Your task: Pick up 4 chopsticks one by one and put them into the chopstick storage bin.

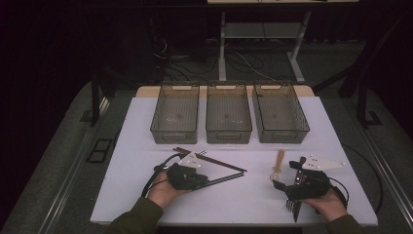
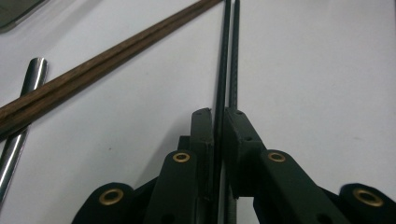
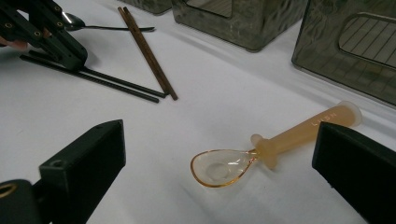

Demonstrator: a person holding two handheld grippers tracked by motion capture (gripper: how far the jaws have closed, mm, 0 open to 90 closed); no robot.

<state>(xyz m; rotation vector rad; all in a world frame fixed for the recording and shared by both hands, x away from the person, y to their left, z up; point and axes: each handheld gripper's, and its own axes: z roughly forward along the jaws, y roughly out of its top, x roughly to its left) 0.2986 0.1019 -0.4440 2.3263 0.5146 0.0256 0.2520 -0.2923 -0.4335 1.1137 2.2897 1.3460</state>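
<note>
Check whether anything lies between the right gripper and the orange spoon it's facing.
Nothing visible does. The right gripper has its jaws wide apart, and only bare white table lies ahead of them up to the orange spoon. The brown chopsticks and black chopsticks lie well off to the side.

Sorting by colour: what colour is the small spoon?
Translucent amber spoon; right gripper view shows it best.

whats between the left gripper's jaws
The left gripper is shut on the black chopsticks, which lie on the white table. Their near ends are covered by the gripper.
</note>
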